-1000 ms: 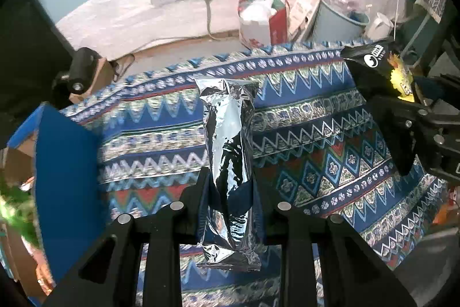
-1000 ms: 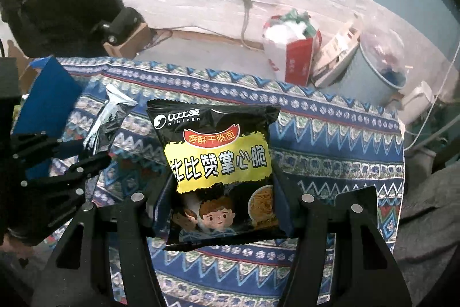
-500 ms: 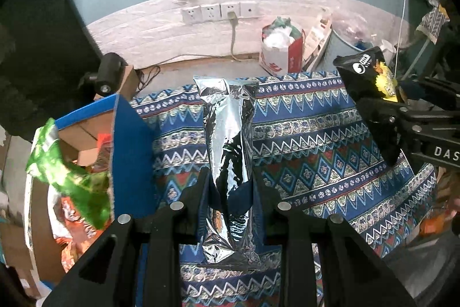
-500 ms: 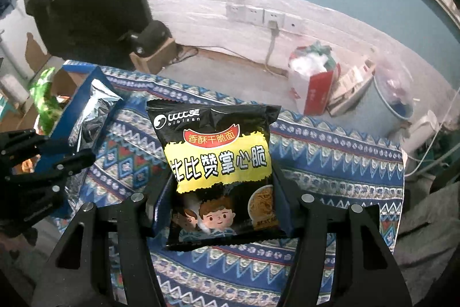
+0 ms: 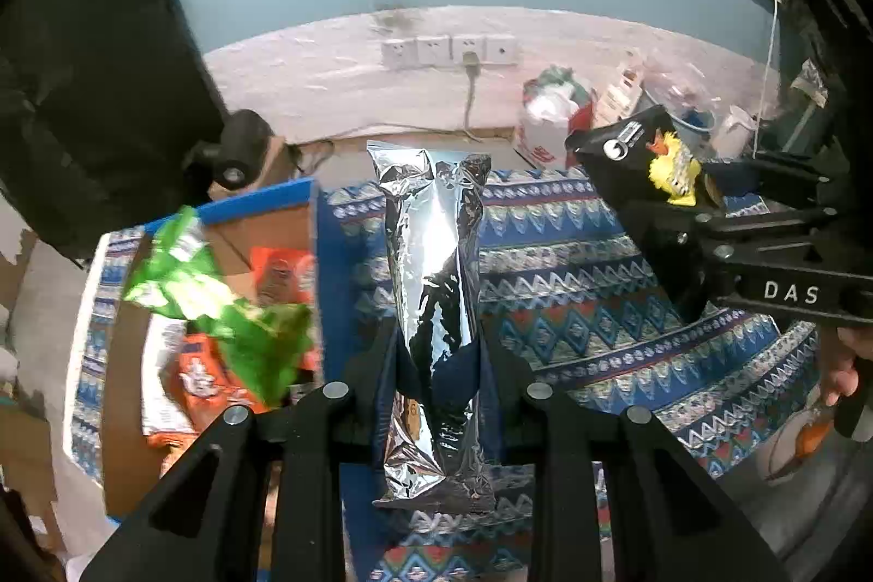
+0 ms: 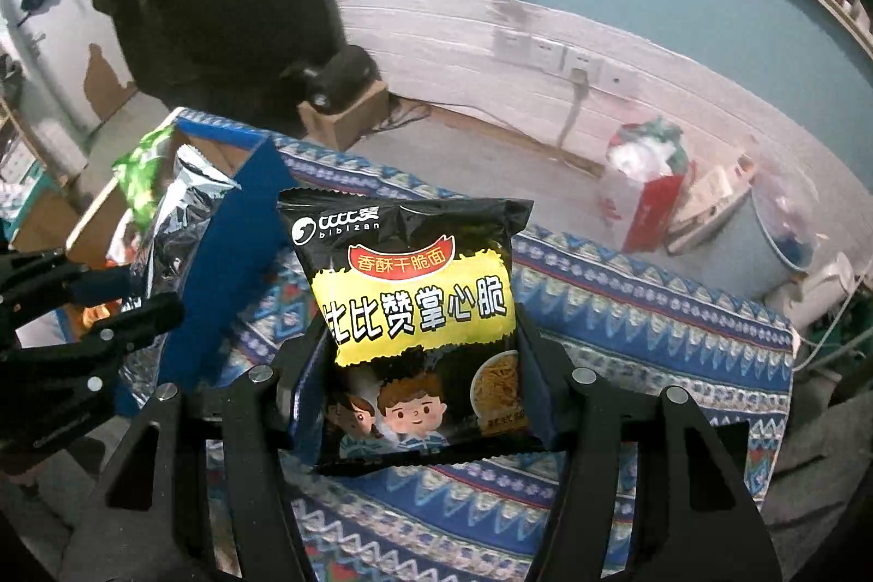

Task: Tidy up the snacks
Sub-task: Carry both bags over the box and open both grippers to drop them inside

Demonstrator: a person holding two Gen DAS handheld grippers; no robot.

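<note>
My left gripper point(image 5: 436, 364) is shut on a long silver foil packet point(image 5: 434, 265) that stands upright between the fingers. A black and yellow noodle snack bag point(image 6: 417, 309) with cartoon children on it is pinched by my right gripper point(image 6: 417, 396). Both are held in the air above the patterned blue cloth point(image 5: 573, 265). To the left stands an open cardboard box with blue flaps point(image 5: 256, 211) point(image 6: 229, 255) that holds a green bag point(image 5: 218, 304) and orange packets point(image 5: 202, 375). In the right wrist view the silver foil packet point(image 6: 180, 222) hangs over the box's edge.
The cloth-covered table point(image 6: 627, 298) ends near a pale wall with sockets point(image 5: 447, 50). On the floor behind are a red and white bag point(image 6: 644, 195), a grey bucket point(image 6: 775, 233) and a small brown box with a dark device point(image 6: 344, 91). A hand point(image 5: 843, 364) shows at right.
Both grippers have risen and swung left with their packets. The box with the green and orange packets has come fully into the left wrist view, and into the right wrist view too.
</note>
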